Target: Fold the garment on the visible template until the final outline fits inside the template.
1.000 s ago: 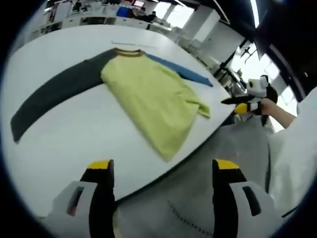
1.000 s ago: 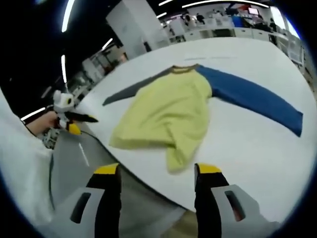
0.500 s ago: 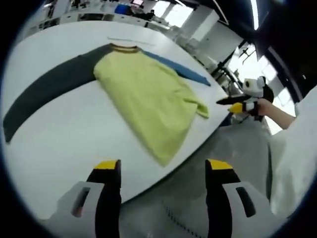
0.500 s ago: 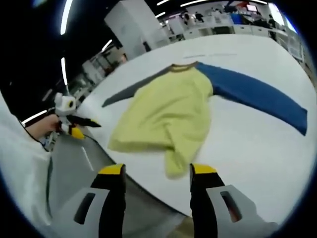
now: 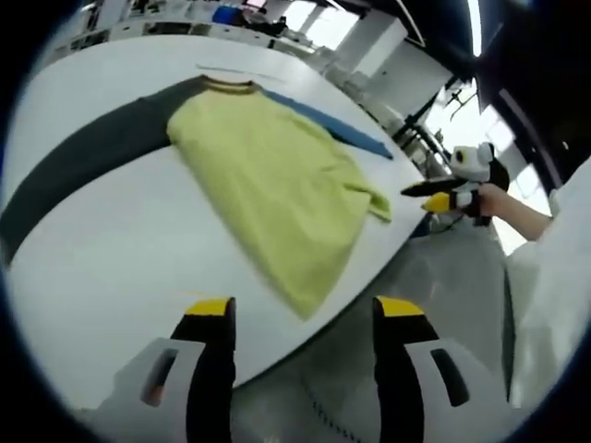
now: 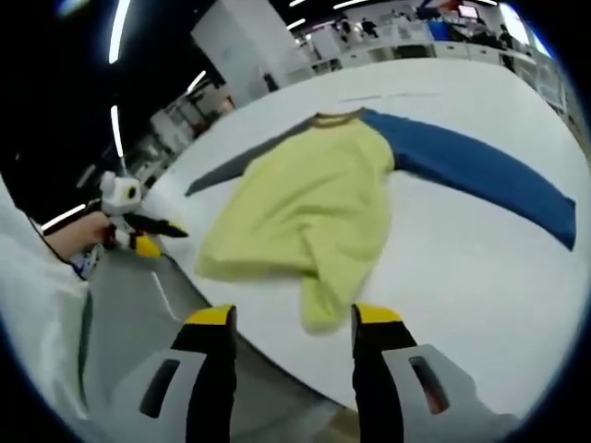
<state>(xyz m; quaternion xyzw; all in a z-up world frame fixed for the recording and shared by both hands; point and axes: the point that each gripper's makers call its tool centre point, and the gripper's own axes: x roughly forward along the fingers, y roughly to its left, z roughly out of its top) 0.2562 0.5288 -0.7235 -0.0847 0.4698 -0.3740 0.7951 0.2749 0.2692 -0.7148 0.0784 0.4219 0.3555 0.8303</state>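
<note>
Both grippers hover off the near edge of the white counter (image 5: 111, 277), the left gripper (image 5: 300, 318) and the right gripper (image 6: 286, 323) with jaws apart, holding nothing. Beyond, toward twelve o'clock, the shirt (image 6: 314, 208) lies spread, its blue sleeve (image 6: 480, 171) stretched toward two o'clock, its grey sleeve (image 5: 78, 161) opposite.

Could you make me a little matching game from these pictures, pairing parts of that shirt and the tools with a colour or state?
Things:
1. shirt body
2. one sleeve
3. other sleeve
4. right gripper

Colours or states:
A. dark grey, stretched out flat
B. jaws apart, hovering near the rumpled hem
C. yellow-green, lying on the white table
D. blue, stretched out flat

Pairs: 1-C, 2-D, 3-A, 4-B
</note>
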